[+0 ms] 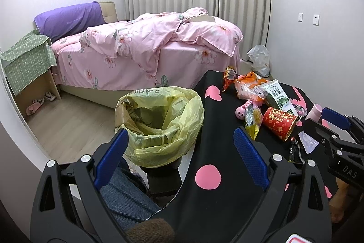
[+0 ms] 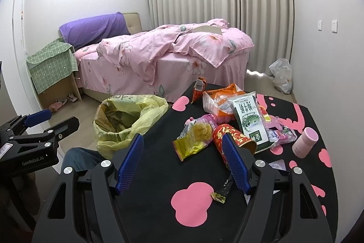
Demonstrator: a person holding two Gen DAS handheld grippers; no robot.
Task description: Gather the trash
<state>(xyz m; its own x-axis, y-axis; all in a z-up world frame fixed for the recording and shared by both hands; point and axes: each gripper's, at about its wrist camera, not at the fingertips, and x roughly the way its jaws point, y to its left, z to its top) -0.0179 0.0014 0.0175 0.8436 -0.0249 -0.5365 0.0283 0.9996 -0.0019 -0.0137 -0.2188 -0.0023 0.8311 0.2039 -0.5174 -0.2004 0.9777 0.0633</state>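
A bin lined with a yellow bag (image 1: 159, 120) stands on the floor left of the black table (image 1: 204, 152); it also shows in the right wrist view (image 2: 127, 122). Trash lies on the table: a red paper cup (image 2: 234, 136) on its side, a green and white carton (image 2: 248, 120), a yellow wrapper (image 2: 193, 142), an orange bag (image 2: 218, 99), a small orange packet (image 2: 198, 88) and a dark wrapper (image 2: 224, 190). My left gripper (image 1: 179, 152) is open and empty, between bin and table edge. My right gripper (image 2: 182, 156) is open and empty, just short of the cup and yellow wrapper.
A pink cup (image 2: 304, 142) stands at the table's right. A pink toy (image 1: 242, 111) lies among the trash. A bed with pink bedding (image 1: 147, 49), a cloth-covered side table (image 1: 27, 60) and a white plastic bag (image 1: 259, 59) on the floor lie beyond.
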